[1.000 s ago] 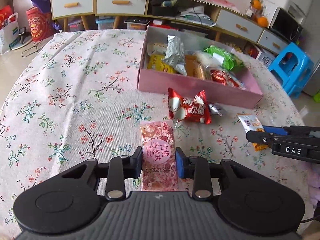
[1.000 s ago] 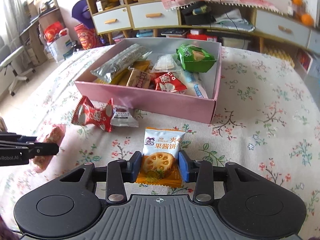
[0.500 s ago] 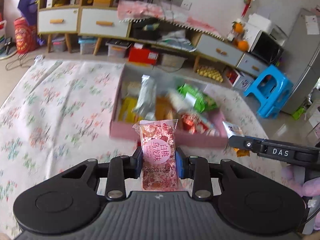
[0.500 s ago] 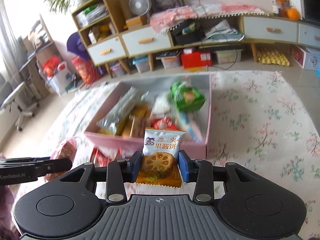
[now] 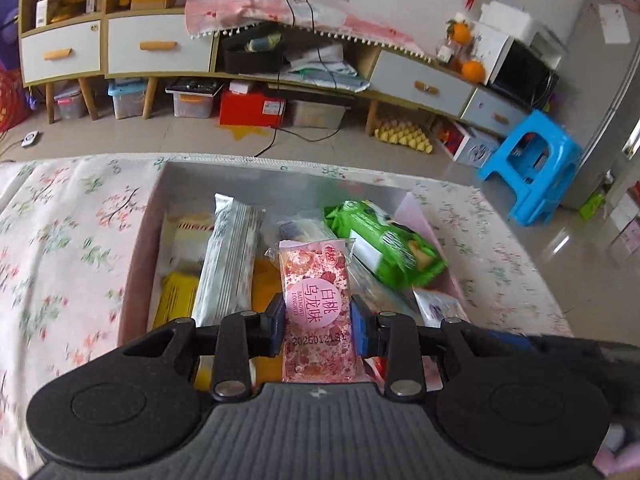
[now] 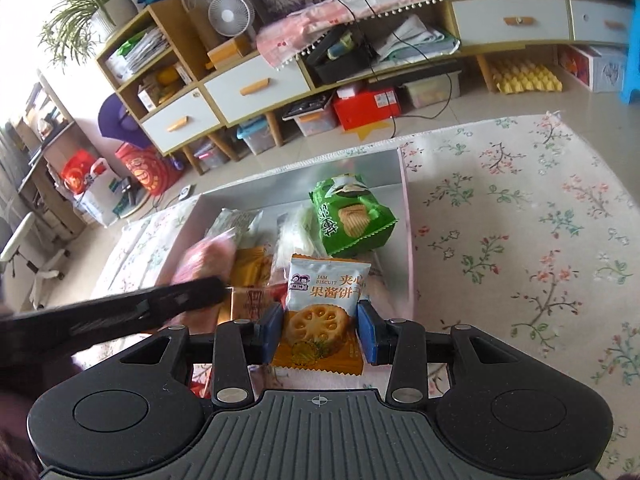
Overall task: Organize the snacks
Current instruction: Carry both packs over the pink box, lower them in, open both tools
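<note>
My left gripper [image 5: 318,326] is shut on a pink peach-oolong snack packet [image 5: 316,312] and holds it above the open pink box [image 5: 138,240]. My right gripper [image 6: 320,330] is shut on an orange-and-white jam biscuit packet [image 6: 324,312], also held over the box [image 6: 406,208]. The box holds several snacks, among them a green cracker bag [image 6: 350,216] and a long silver packet [image 5: 230,264]. The left gripper shows as a dark bar in the right wrist view [image 6: 120,314], with the pink packet blurred at its tip.
The box sits on a table with a floral cloth [image 6: 520,220]. Beyond the table edge are the floor, a low cabinet with drawers [image 5: 160,44] and a blue stool [image 5: 532,164].
Both grippers have lifted their packets off the tablecloth and moved forward over the box. The two loose red and silver snacks on the cloth are out of view.
</note>
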{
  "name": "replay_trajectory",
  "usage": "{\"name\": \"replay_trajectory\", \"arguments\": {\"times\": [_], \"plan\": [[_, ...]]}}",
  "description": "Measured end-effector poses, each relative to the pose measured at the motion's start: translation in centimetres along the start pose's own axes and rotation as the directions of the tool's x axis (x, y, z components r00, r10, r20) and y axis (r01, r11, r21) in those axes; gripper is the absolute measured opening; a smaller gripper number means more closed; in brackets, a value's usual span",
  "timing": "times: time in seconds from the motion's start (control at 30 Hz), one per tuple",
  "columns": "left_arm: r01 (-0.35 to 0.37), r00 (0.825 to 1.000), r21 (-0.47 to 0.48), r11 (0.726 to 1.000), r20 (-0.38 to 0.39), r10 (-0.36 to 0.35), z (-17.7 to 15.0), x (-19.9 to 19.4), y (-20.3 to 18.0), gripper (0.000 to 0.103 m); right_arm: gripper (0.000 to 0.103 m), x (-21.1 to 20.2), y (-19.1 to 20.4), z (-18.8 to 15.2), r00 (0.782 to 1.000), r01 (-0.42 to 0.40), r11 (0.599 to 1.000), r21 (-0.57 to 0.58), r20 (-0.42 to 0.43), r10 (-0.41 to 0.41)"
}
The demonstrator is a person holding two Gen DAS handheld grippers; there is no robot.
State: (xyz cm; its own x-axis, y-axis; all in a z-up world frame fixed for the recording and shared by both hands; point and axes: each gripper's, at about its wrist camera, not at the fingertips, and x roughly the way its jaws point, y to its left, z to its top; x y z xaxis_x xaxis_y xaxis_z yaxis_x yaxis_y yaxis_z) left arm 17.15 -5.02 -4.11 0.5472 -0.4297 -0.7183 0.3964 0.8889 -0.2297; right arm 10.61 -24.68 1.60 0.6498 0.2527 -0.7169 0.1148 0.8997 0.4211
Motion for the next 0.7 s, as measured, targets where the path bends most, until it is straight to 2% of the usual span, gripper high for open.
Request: {"name": "replay_trajectory", "arguments": {"times": [0.2, 0.7], "plan": [[-0.042, 0.999, 0.021, 0.999, -0.014, 0.043, 1.2, 2.0, 0.5, 0.03, 0.038, 1.4, -0.5, 0.2, 1.0, 0.005, 0.999, 0.034, -0.016, -0.004], [-0.105, 0.994, 0.076, 0.992, -0.011, 0.107, 2.1, 3.6, -0.1, 0.03, 0.038, 2.7, -0.8, 0.6, 1.0, 0.026, 0.998, 0.052, -0.008, -0.025]]}}
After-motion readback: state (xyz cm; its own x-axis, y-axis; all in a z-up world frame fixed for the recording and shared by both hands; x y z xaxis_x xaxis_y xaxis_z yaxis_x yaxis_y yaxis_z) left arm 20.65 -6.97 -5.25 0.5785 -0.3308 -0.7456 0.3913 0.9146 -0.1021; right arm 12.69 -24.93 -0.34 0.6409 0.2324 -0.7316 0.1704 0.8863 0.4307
